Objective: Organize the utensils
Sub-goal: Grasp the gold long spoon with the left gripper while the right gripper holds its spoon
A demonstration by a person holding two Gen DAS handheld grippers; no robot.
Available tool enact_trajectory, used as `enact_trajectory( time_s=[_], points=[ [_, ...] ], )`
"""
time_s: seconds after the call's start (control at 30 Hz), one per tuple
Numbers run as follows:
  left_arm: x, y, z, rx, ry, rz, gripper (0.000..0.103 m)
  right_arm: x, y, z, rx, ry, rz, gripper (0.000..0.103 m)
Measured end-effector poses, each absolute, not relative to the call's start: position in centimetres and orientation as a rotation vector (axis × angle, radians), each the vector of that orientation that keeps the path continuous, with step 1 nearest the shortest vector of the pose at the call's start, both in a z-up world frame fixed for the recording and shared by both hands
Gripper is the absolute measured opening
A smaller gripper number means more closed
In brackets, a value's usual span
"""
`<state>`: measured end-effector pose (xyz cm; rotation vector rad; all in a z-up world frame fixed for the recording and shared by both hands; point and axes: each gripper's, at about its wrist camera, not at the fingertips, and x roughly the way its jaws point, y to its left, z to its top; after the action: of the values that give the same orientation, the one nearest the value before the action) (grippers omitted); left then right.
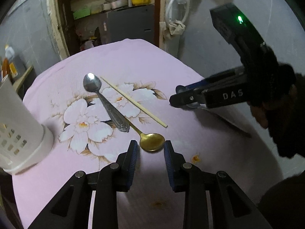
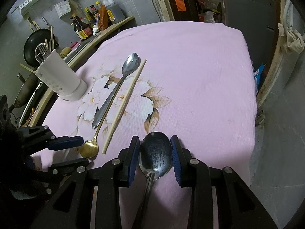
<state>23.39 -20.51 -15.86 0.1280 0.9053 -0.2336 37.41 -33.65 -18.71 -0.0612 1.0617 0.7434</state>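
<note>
Your right gripper grips the bowl of a dark metal spoon between its pads, while your left gripper hangs narrowly parted and empty just short of the gold spoon's bowl. Beyond lie the patterned steel spoon and a single wooden chopstick on the pink floral tablecloth. The white perforated utensil holder stands at the cloth's left edge.

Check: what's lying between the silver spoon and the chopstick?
Only bare cloth between silver spoon and chopstick; the gold spoon handle runs along the silver one's nearer part. Right wrist view shows it.
</note>
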Motion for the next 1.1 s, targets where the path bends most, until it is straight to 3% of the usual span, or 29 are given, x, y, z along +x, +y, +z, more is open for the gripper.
enact_trajectory(
  time_s=[0.4,1.1],
  points=[
    [23.5,-22.2,-15.8,0.324,0.876,-0.246,0.026,37.7,-34.7,-18.8,-0.034,1.112,0.78,0.03],
    [25.0,-19.5,-11.7,0.246,0.758,-0.126,0.024,37.0,-33.7,-18.7,0.069,1.12,0.684,0.029]
  ],
)
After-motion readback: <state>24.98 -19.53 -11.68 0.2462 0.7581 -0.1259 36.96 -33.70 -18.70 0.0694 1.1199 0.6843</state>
